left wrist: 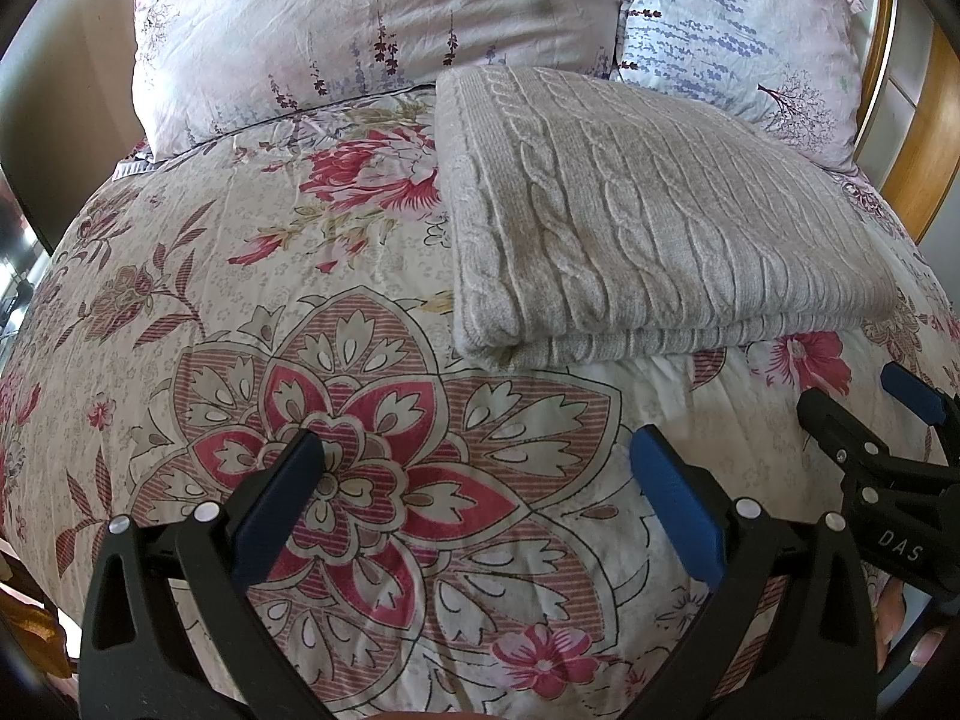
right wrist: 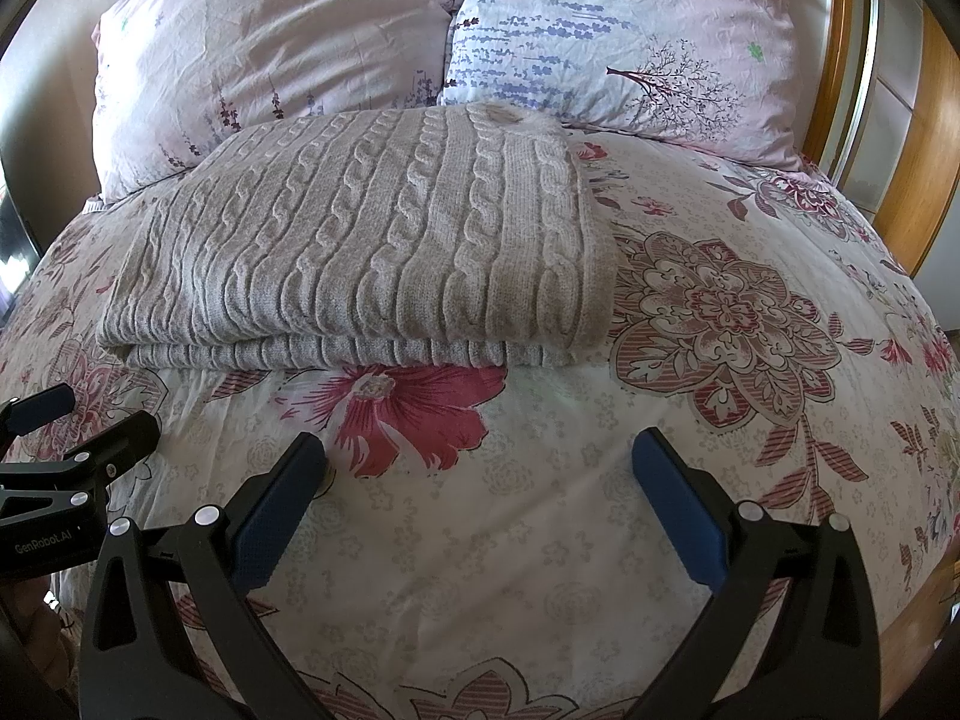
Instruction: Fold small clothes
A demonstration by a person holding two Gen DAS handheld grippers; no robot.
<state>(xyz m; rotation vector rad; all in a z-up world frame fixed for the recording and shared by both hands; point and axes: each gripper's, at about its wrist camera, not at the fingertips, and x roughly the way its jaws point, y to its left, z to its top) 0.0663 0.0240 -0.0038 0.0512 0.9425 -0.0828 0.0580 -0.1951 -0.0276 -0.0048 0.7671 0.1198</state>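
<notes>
A grey cable-knit sweater [left wrist: 648,210] lies folded into a thick rectangle on the floral bed cover, its far edge against the pillows; it also shows in the right wrist view [right wrist: 372,246]. My left gripper [left wrist: 474,456] is open and empty, hovering over the cover in front of and to the left of the sweater. My right gripper [right wrist: 477,456] is open and empty, just in front of the sweater's near edge. The right gripper also shows at the right of the left wrist view [left wrist: 864,408], and the left gripper at the left edge of the right wrist view [right wrist: 78,420].
The floral duvet cover [left wrist: 240,300] spreads over the whole bed. Two lavender-print pillows [right wrist: 270,42] [right wrist: 630,36] lie behind the sweater. A wooden headboard [right wrist: 924,138] runs along the right side.
</notes>
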